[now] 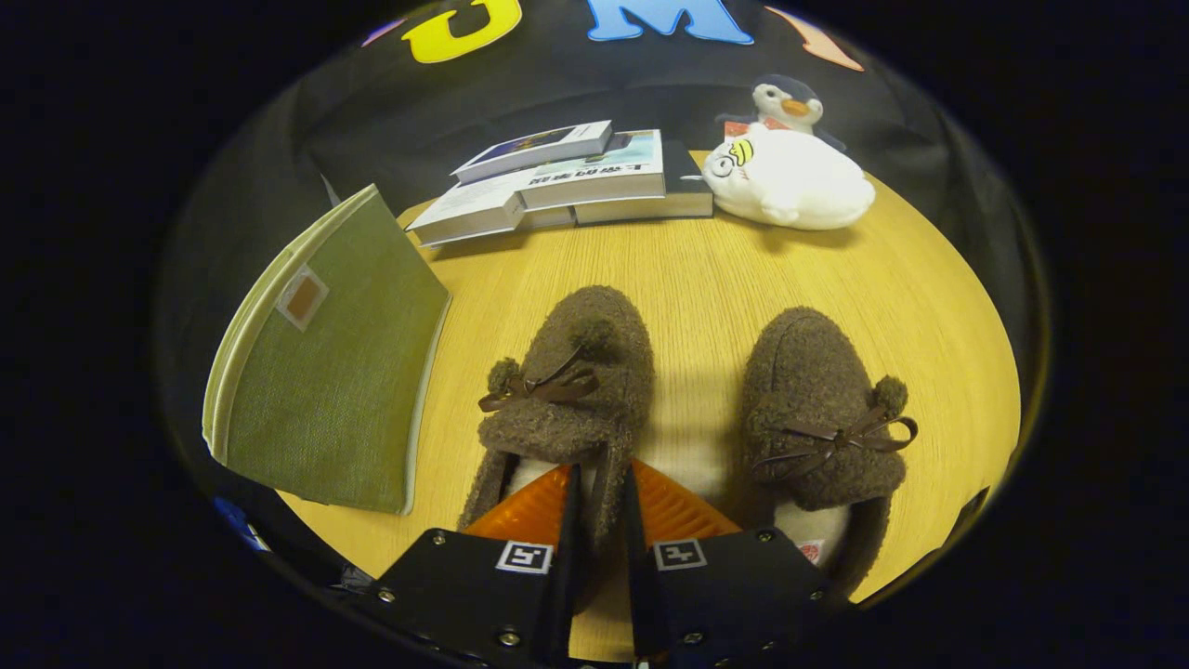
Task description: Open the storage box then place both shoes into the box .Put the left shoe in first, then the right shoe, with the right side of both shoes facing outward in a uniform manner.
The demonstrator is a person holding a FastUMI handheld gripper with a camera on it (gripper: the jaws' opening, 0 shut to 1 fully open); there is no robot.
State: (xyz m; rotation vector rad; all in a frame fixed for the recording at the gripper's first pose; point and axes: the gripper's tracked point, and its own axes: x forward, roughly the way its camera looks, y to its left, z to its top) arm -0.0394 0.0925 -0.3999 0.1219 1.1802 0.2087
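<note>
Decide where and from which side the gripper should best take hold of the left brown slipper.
Grip the left slipper by the side wall of its collar, coming from the heel end. The open mouth faces the gripper, whose fingers already close around that rim, one inside, one outside. The fluffy toe looks too bulky.

A round, light wooden table [706, 279] carries several bystanders along its far side. A loose stack of books [567, 181] lies flat there, the topmost one turned at an angle to those beneath. Just beside the stack rests a white plush toy [790, 181] with a yellow-and-black mark on its face, lying on its belly. A small penguin plush [787, 102] stands upright right behind it, against the dark cloth wall.
</note>
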